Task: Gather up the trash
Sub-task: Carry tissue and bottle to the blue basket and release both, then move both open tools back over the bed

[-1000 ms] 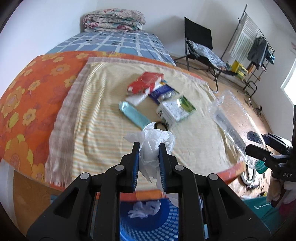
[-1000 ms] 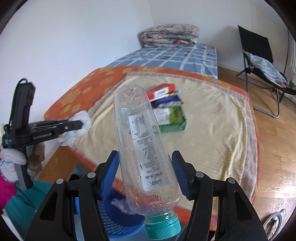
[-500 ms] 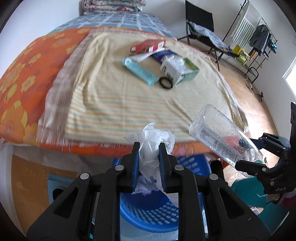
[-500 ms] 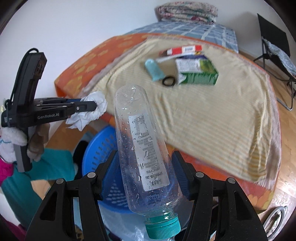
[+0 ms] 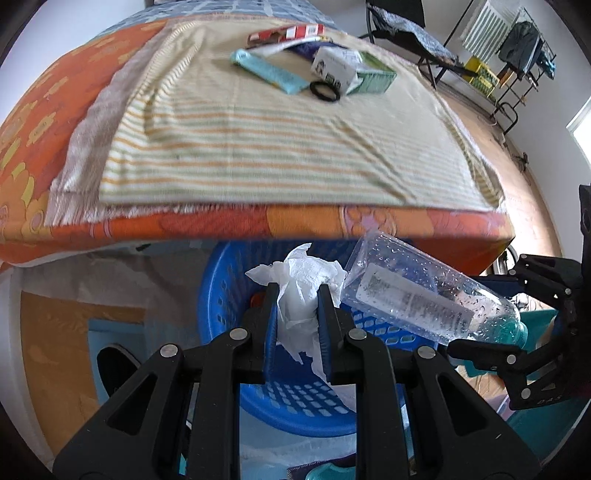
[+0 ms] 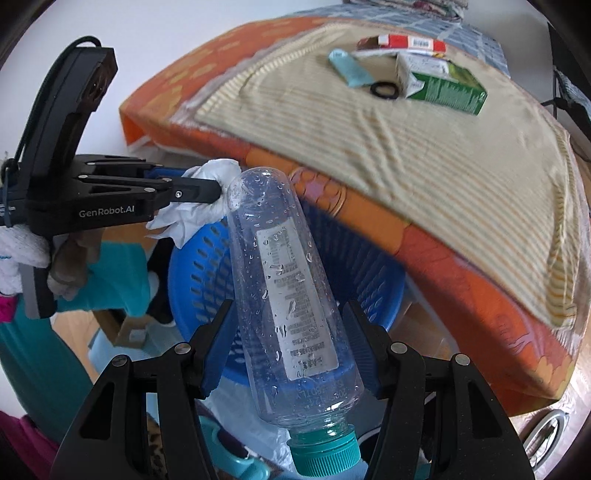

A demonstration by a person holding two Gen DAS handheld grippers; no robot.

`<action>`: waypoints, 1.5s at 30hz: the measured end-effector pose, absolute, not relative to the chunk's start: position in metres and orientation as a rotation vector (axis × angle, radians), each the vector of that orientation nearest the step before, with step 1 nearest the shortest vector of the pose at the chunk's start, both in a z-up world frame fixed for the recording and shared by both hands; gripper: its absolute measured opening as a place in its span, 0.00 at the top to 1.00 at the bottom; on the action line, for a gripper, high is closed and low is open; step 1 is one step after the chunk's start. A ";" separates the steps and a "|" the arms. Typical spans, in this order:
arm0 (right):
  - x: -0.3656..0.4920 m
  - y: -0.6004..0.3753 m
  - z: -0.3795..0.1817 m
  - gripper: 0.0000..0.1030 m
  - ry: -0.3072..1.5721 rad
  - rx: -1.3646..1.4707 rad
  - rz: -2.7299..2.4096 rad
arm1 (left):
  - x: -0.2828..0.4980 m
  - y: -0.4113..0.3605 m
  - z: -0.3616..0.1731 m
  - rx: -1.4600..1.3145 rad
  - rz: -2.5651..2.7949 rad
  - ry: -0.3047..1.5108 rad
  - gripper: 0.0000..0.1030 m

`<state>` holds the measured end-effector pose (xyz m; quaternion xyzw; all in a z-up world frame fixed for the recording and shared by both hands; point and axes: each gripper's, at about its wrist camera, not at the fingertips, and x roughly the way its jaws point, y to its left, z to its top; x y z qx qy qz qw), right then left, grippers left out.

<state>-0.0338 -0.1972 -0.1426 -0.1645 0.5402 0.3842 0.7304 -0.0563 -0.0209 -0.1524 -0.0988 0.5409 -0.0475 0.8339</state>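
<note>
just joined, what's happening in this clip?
A person is clearing trash off a bed with two handheld grippers. The left gripper is clamped on a crumpled white tissue; the right gripper grips a clear plastic bottle with a teal cap. Both are held over a blue basket at the foot of the bed, nothing released yet. A green carton, blue tube and other bits remain on the striped cloth.

White walls [image 5: 554,92], wooden floor [image 5: 524,192], folding chair [image 5: 406,26].
</note>
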 end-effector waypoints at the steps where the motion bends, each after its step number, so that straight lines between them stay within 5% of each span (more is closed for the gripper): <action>1: -0.033 -0.197 -0.145 0.44 1.194 -0.366 0.845 | -0.057 -0.021 -0.155 -0.212 -0.099 1.154 0.82; 20: -0.026 -0.192 -0.173 0.42 1.266 -0.419 0.792 | -0.057 -0.038 -0.181 -0.159 -0.095 1.234 0.82; 26: -0.027 -0.189 -0.171 0.42 1.249 -0.441 0.778 | -0.055 -0.039 -0.182 -0.163 -0.082 1.241 0.56; 45: -0.020 -0.193 -0.155 0.42 1.204 -0.384 0.778 | -0.051 -0.037 -0.178 -0.181 -0.071 1.231 0.55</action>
